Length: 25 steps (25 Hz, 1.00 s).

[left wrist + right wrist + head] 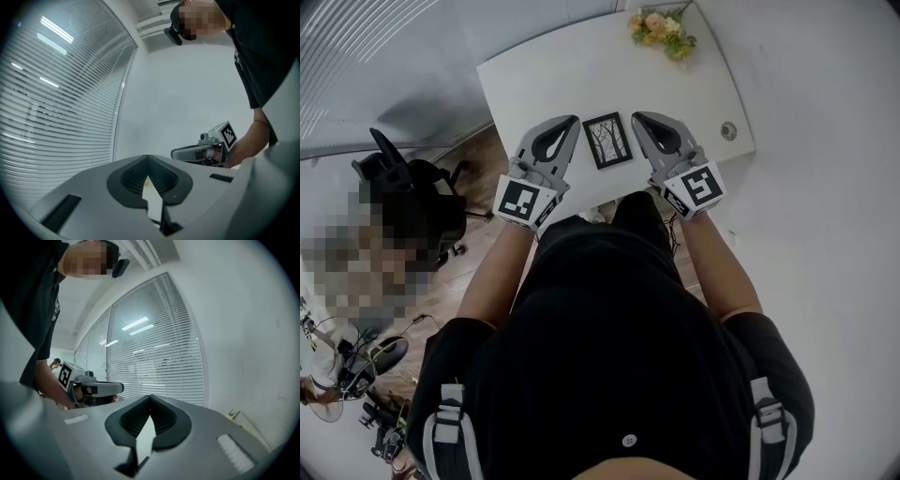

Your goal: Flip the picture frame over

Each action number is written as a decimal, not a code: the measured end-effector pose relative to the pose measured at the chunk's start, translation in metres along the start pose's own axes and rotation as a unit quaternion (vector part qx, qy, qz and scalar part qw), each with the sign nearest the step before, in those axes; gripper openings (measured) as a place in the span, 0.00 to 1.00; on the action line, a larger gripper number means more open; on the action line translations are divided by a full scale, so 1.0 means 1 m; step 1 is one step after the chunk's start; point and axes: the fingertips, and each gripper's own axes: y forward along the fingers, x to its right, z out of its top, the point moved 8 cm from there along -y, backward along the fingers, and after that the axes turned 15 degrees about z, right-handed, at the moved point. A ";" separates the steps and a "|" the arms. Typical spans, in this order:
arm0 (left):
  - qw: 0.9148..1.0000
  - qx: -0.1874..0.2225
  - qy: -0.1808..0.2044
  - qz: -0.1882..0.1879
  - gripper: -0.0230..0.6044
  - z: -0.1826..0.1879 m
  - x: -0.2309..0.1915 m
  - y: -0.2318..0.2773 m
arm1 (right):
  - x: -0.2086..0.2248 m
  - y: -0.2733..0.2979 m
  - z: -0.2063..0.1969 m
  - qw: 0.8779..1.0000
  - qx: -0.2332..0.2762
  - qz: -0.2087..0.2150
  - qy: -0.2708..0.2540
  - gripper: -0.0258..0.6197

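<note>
Left gripper (571,122) and right gripper (638,118), both closed on nothing, are flanking the frame (607,140), risking skidding it off the table (544,75) with pinched tips.

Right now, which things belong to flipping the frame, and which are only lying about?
For the job: frame, face up on the table; left gripper and right gripper, one on each side of it, both shut and empty.

Lying about: flowers; round cap in the table; chair.
</note>
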 end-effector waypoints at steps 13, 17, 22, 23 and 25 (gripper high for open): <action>1.000 0.017 0.007 0.001 0.05 0.004 0.001 -0.011 | 0.004 -0.010 0.008 0.999 0.023 -0.022 0.005 0.05; 1.000 0.029 0.010 0.004 0.05 0.008 0.003 -0.014 | 0.002 -0.011 0.011 0.999 0.024 -0.023 0.004 0.05; 1.000 0.030 0.002 0.008 0.05 0.007 0.009 -0.019 | -0.003 -0.018 0.013 0.999 0.025 -0.023 0.004 0.05; 1.000 0.028 0.003 0.008 0.05 0.006 0.008 -0.020 | -0.005 -0.018 0.013 0.999 0.025 -0.023 0.003 0.05; 1.000 0.025 0.004 0.009 0.05 0.005 0.009 -0.023 | -0.008 -0.019 0.013 0.999 0.024 -0.022 0.002 0.05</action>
